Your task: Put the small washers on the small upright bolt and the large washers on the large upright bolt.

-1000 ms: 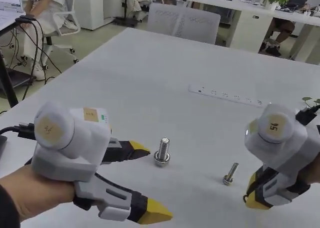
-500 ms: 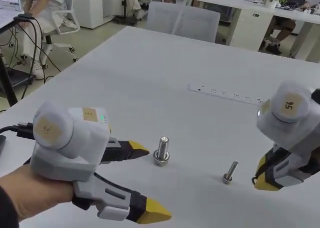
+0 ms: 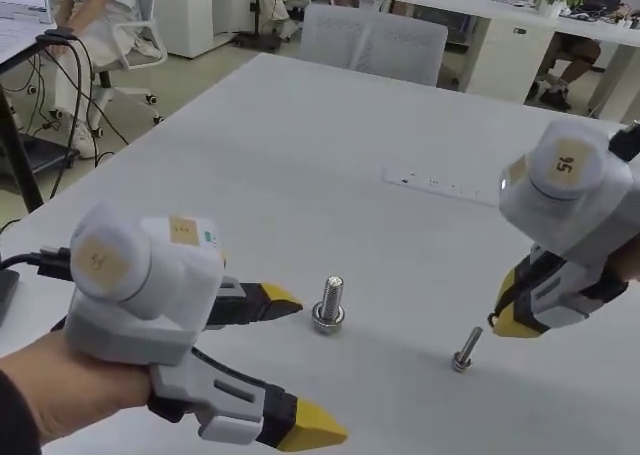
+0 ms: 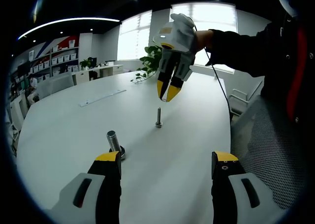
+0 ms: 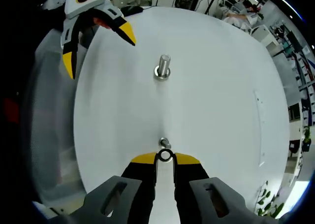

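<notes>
Alignment was what the step in hand called for, as I judged it. The right tongs [image 3: 512,321] were pinched together on a small washer [image 5: 166,156] at their yellow tips. The small bolt [image 3: 465,347] stood on the worktop [image 3: 300,155] just below and beyond them, not yet touched.

To do this well, the washer's hole should be brought squarely over the threaded end and the ring kept level. It should then be lowered until the thread stood inside it, and only then released. Let go high or tilted, it would probably bounce off, and a sideways knock might topple so slim a bolt.

The right tongs hung above the small bolt with a clear gap, tips pointing down at it and the hand raised behind. The left tongs [image 3: 300,365] lay low over the worktop near the person, jaws wide apart and holding nothing. They pointed toward the large bolt [image 3: 328,302], which stood upright just beyond one yellow tip, to the left of the small bolt and apart from it.
</notes>
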Motion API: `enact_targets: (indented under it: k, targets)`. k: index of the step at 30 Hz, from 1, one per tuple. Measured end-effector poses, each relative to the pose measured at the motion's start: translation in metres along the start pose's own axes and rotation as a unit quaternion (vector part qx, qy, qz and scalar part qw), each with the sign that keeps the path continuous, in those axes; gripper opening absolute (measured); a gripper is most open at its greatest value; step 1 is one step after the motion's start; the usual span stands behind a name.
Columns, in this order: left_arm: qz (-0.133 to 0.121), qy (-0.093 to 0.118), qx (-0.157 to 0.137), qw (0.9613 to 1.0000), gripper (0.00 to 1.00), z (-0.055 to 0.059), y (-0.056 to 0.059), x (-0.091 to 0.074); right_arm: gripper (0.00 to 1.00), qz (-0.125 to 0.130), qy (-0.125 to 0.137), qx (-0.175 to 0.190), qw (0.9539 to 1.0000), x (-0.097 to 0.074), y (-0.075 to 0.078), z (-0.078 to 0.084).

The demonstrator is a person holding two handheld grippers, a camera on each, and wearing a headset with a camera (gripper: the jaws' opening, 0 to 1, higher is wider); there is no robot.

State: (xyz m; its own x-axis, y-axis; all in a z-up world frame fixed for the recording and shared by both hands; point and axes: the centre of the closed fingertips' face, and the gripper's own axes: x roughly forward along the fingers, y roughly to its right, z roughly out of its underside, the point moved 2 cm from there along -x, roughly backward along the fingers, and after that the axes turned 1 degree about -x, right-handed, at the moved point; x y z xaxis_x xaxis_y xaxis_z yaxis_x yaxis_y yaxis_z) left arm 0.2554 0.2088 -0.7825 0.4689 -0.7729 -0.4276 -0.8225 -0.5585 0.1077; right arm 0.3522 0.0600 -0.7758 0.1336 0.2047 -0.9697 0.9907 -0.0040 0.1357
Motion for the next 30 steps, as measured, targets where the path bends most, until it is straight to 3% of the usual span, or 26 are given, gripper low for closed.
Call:
enact_targets:
  k: [11,30]
  targets:
    - [0.005,-0.001,0.0,1.0,0.75,0.001,0.0,0.001,0.13,-0.01,-0.007,-0.009,0.9999,0.01,0.001,0.0]
    - [0.006,-0.006,-0.004,1.0,0.74,0.006,-0.001,0.003,0.13,-0.014,-0.007,-0.015,0.9998,0.011,0.002,-0.005]
